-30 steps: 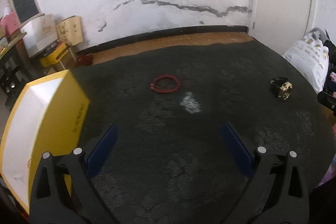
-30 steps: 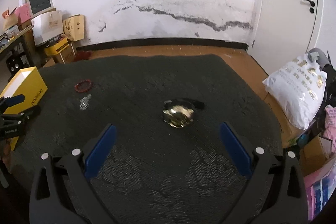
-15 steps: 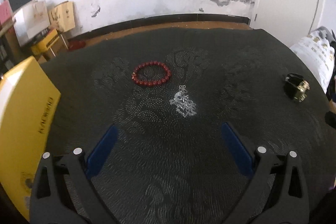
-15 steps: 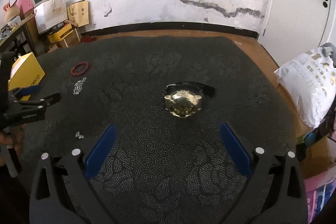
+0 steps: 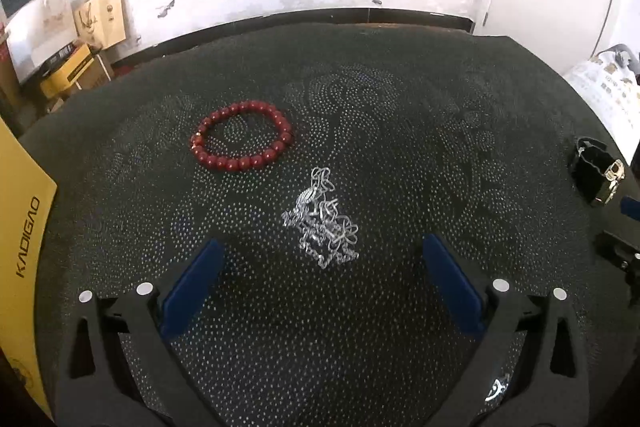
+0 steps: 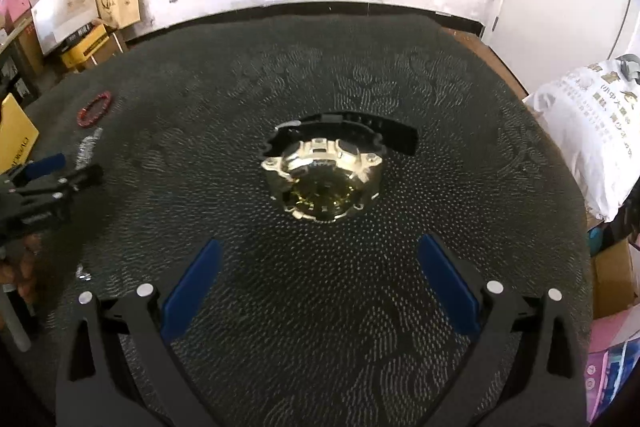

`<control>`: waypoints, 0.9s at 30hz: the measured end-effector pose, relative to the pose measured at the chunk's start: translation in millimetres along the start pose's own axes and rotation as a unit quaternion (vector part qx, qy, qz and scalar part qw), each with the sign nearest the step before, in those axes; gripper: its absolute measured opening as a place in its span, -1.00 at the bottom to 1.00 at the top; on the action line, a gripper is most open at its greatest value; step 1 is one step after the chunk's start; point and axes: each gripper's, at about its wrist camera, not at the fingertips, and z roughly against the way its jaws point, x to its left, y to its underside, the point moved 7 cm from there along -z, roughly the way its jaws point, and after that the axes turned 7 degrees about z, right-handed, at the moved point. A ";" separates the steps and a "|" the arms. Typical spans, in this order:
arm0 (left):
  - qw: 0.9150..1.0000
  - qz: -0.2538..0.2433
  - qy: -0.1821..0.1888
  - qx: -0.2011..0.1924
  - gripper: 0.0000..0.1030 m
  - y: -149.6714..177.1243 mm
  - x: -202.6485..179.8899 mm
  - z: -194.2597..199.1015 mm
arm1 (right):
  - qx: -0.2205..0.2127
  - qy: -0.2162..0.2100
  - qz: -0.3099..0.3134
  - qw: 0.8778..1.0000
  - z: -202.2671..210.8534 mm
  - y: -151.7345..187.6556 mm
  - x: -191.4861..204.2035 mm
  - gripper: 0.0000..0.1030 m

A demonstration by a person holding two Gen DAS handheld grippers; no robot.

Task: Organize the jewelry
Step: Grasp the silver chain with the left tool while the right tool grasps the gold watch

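Observation:
A tangled silver chain (image 5: 323,219) lies on the dark patterned cloth (image 5: 400,115), just ahead of my open left gripper (image 5: 322,259). Beyond it rests a red bead bracelet (image 5: 243,141). A gold watch with a black strap (image 6: 324,177) lies face up in front of my open right gripper (image 6: 318,255). The same watch (image 5: 596,175) shows at the right edge of the left wrist view. From the right wrist view the bracelet (image 6: 94,108), the chain (image 6: 89,146) and the left gripper (image 6: 70,169) sit far left. Neither gripper holds anything.
A yellow box (image 5: 22,251) stands at the left edge of the cloth. A small silver piece (image 6: 83,274) lies near the left gripper. A white sack (image 6: 592,131) sits to the right. Cardboard boxes (image 6: 80,23) line the back wall. A hand (image 6: 20,267) holds the left gripper.
Both grippers have come lower and closer over the cloth: the left toward the silver chain, the right toward the gold watch. Both stayed open.

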 end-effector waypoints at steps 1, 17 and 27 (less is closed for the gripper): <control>1.000 0.002 0.000 0.001 0.88 -0.8 -0.1 -1.3 | 0.004 0.000 -0.002 1.000 -4.0 0.2 -1.0 0.85; 1.000 0.006 -0.008 -0.003 0.80 -11.6 -5.8 -7.0 | -0.015 0.004 -0.004 1.000 -20.0 -21.3 -3.1 0.85; 0.999 -0.034 0.007 -0.024 -0.33 -9.5 -27.9 2.9 | -0.023 -0.002 0.005 1.000 -15.5 -28.1 0.3 0.19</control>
